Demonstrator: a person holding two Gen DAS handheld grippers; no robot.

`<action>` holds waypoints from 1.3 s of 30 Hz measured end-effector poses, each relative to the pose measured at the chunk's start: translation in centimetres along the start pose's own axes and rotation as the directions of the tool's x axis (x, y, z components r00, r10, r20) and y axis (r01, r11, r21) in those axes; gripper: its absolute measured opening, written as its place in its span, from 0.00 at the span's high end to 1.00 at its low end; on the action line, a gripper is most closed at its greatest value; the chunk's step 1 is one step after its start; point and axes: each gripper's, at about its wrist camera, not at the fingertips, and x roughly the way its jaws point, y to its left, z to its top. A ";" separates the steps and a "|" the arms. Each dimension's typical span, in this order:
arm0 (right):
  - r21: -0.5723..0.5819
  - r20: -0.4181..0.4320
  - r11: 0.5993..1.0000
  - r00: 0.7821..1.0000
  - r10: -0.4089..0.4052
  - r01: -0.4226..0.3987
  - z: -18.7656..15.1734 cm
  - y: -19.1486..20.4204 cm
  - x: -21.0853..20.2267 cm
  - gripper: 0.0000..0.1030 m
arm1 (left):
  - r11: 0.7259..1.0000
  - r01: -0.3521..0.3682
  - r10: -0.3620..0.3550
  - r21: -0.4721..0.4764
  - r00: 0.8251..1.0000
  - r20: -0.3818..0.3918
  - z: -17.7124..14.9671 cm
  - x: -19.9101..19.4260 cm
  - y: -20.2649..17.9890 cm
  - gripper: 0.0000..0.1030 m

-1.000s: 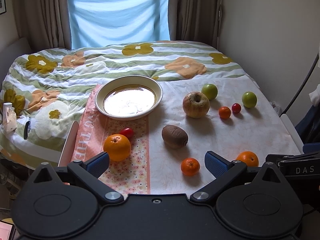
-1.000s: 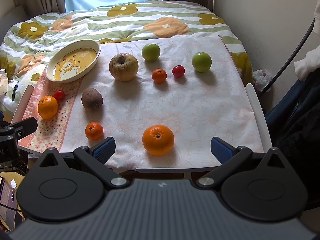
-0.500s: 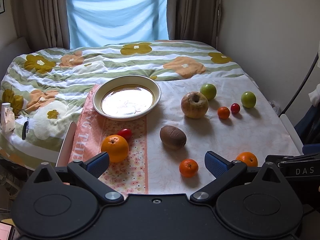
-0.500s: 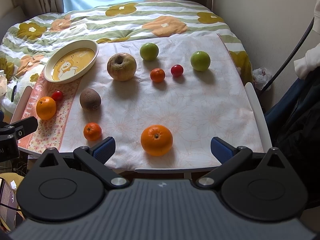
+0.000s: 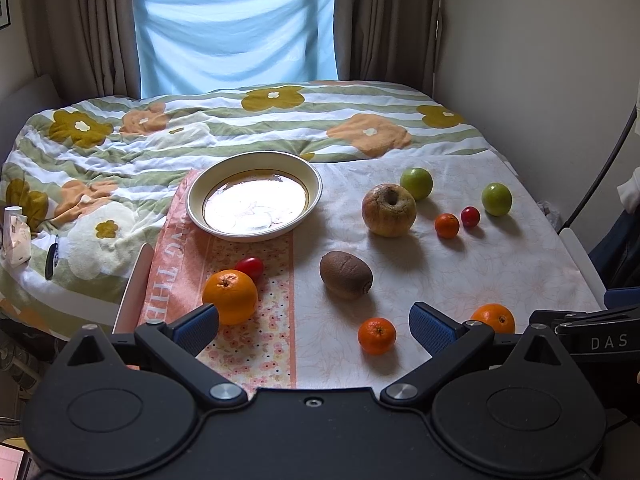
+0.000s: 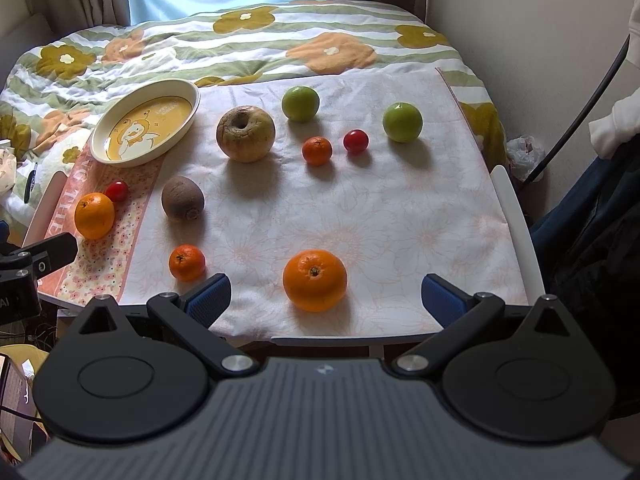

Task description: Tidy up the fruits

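While jaws gape (both empty), left gripper (image 5: 314, 322) hovers.

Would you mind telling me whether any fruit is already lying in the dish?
No, the dish holds no fruit; its printed bottom shows bare in the right wrist view.

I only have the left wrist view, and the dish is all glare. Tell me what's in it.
Observer: Nothing. In the right wrist view the dish is empty, and its yellow floor shows a cartoon duck print.
Operator: Report the right hand-held gripper's state.
Observer: The right hand-held gripper is open and holds nothing.
Operator: Describe the orange at the right that's half hidden in my view.
Observer: That large orange lies whole on the cloth near its front edge. It sits just ahead of the right hand-held gripper, between its two fingers, and neither finger touches it.
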 end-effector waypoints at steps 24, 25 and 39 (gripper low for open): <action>0.005 0.001 1.000 1.000 0.008 -0.008 0.1 0.0 0.0 0.00 | 1.000 -0.006 0.006 0.012 1.000 0.008 0.2 -0.3 -0.3 0.00; 0.003 0.001 1.000 1.000 0.009 -0.009 0.1 0.0 0.0 0.00 | 1.000 -0.005 0.005 0.016 1.000 0.007 0.2 -0.2 -0.4 0.00; 0.013 0.028 0.997 0.997 0.070 -0.070 0.1 -2.0 1.3 0.00 | 0.991 0.056 -0.058 0.118 0.998 0.018 -0.1 1.9 -1.4 0.00</action>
